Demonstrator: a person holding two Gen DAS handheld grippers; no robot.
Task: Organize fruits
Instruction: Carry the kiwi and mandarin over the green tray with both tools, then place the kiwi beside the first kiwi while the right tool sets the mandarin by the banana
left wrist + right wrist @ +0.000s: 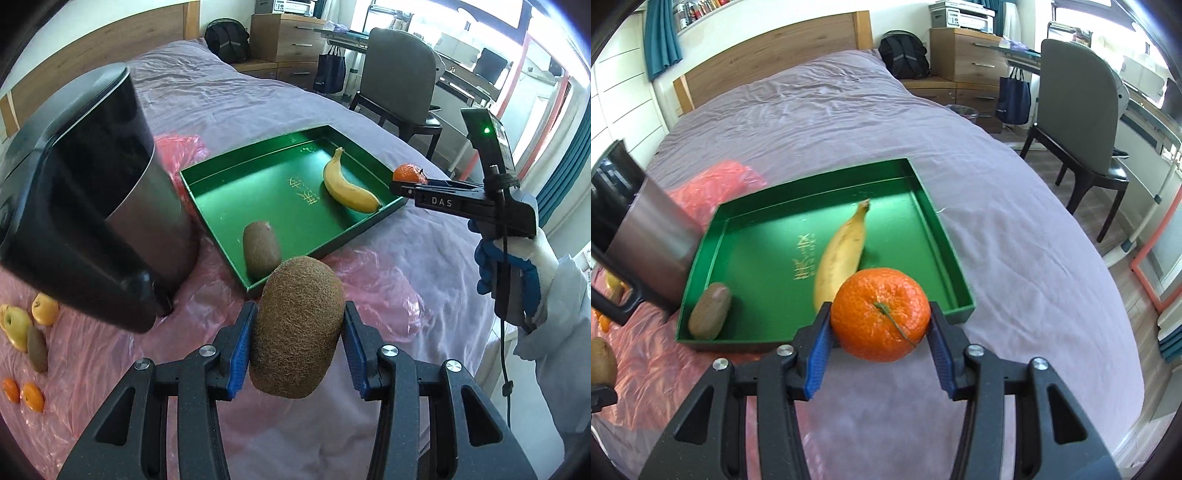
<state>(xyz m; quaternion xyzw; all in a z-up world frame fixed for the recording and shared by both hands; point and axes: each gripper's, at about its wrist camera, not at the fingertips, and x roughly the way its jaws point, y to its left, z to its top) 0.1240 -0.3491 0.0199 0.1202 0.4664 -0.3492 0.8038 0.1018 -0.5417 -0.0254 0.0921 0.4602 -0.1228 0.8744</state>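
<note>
My left gripper (pixel 299 332) is shut on a brown kiwi (pixel 297 326), held above the pink plastic sheet just in front of the green tray (pixel 221 181). My right gripper (pixel 881 321) is shut on an orange mandarin (pixel 881 314), held over the tray's near right corner (pixel 955 310). The right gripper also shows in the left wrist view (pixel 400 184), at the tray's right edge with the mandarin (pixel 408 172). In the tray lie a banana (pixel 840 254) and a second kiwi (pixel 710 311); both also show in the left wrist view, banana (pixel 347 184) and kiwi (pixel 260 249).
A steel bin with a black lid (pixel 122 192) stands left of the tray. Loose apples (pixel 16 325), a kiwi (pixel 37 349) and mandarins (pixel 32 397) lie on the pink sheet (pixel 110 354) at far left. A chair (pixel 1078 122) and drawers (pixel 971 55) stand beyond the purple bed.
</note>
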